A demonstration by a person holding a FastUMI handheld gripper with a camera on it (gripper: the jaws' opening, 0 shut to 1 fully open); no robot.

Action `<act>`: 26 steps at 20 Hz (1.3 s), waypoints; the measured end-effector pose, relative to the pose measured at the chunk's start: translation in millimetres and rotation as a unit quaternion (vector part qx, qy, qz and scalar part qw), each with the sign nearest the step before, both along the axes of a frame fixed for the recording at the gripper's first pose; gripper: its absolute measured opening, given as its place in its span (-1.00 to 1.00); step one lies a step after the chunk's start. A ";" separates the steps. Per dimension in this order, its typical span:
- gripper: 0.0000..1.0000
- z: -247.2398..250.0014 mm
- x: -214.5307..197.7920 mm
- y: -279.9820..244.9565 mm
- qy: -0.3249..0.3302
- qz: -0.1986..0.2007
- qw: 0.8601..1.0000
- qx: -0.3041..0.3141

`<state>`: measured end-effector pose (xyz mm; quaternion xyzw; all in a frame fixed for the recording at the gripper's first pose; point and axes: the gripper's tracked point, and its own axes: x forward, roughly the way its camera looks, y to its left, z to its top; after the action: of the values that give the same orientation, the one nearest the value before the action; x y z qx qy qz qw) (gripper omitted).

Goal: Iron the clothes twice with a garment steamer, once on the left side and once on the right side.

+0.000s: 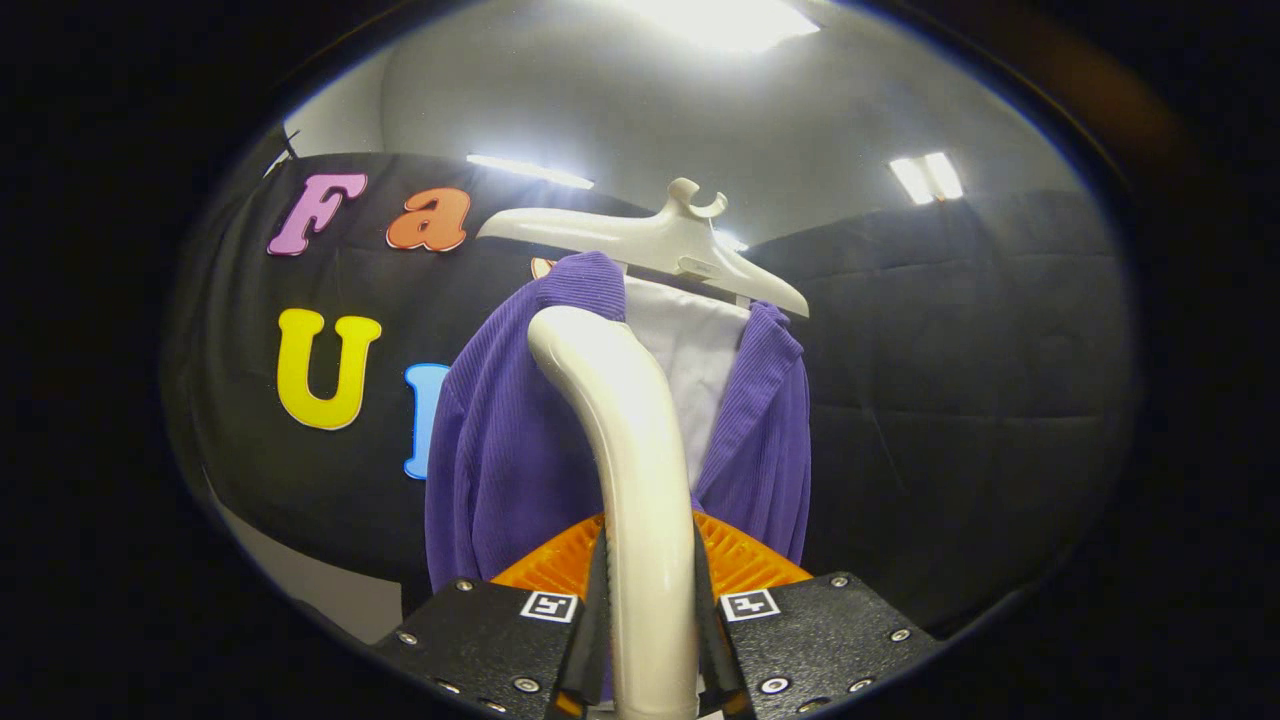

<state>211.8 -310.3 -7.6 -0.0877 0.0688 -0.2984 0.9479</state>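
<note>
steamer handle [640, 480]: cream, curved, upright, clamped between tongs [650, 640] | purple jacket [510, 450]: hanging just beyond

Garment steamer [640, 480]: cream-white glossy handle, clamped between fingers of gripper [650, 640]. Jacket [510, 450]: purple, fine vertical ribbing. Inner shirt [690, 360]: plain white. Hanger [650, 240]: off-white. Ridged panel [745, 560] behind handle: orange. Booth wall [950, 380]: black.

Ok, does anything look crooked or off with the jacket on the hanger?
The white hanger tilts, lower on one side, so the purple jacket hangs lopsided. Otherwise nothing stands out; the gripper is shut on the steamer handle.
</note>
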 end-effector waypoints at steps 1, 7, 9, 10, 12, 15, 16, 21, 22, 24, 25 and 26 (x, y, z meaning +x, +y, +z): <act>-0.25 -7.5 -0.4 -1.2 0.005 -0.003 1.000 -0.002; -0.25 -54.4 -13.6 0.8 0.043 -0.024 0.999 -0.020; -0.25 -68.7 -18.1 1.1 0.056 -0.032 0.997 -0.029; -0.25 -76.3 -19.9 2.2 0.062 -0.036 0.997 -0.030; -0.25 -90.2 -24.3 4.6 0.071 -0.045 0.996 -0.035; -0.25 -122.9 -31.4 10.1 0.105 -0.054 0.993 -0.029; -0.25 -130.0 -33.6 10.3 0.112 -0.058 0.992 -0.033; -0.25 -173.7 -48.5 13.0 0.145 -0.071 0.987 -0.008; -0.25 -182.6 -53.2 14.0 0.152 -0.076 0.985 -0.002; -0.25 -200.9 -59.9 15.1 0.166 -0.084 0.982 0.007; -0.25 -208.3 -63.0 16.4 0.174 -0.087 0.981 0.010; -0.25 -217.3 -65.4 15.4 0.183 -0.090 0.979 0.016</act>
<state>146.4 -295.0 -224.9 -0.1192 0.2532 -0.3607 0.8897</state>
